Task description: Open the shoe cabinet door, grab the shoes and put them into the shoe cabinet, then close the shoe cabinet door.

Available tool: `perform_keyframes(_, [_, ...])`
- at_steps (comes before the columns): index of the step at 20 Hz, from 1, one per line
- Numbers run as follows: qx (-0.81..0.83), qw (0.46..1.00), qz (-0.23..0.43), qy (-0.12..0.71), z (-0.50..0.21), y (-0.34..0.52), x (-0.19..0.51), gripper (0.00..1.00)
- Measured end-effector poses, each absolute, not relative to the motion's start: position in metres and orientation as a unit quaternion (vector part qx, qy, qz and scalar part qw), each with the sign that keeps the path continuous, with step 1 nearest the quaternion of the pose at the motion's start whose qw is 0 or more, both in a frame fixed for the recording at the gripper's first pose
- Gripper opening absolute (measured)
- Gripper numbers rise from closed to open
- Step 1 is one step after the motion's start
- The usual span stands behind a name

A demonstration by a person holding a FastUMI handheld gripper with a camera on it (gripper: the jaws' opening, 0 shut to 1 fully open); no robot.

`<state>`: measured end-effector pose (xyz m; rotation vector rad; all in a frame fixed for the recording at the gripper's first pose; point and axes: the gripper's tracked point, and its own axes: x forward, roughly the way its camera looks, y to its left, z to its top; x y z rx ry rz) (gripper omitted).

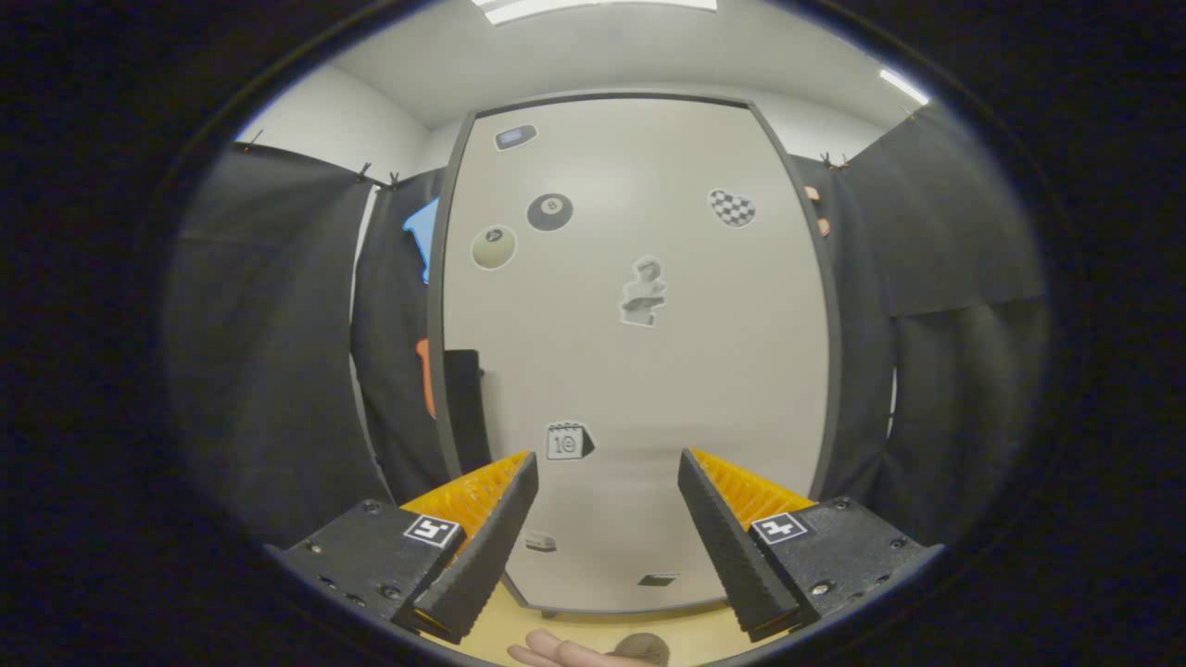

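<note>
Gripper (607,463) agape, facing shut shoe cabinet door (639,371), dark-edged.

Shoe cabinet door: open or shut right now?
Shut. The shoe cabinet door sits flat within its dark frame, no interior visible; the gripper is open, beyond it.

Stickers (642,293) on the shoe cabinet door (704,389) too small to make out, a hand (565,653) below the gripper (607,482) cut off (fingers apart, nothing between them), dark object (646,647) beside it partly hidden.
</note>
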<state>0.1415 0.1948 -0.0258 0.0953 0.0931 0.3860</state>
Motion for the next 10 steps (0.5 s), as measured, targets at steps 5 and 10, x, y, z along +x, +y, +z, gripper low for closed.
perform_keyframes(5, [0.022, 0.967, 0.246, 0.054, -0.028, 0.261, 0.154, 1.00])
perform_keyframes(10, [-0.010, 0.973, 0.220, 0.065, -0.031, 0.293, 0.172, 0.99])
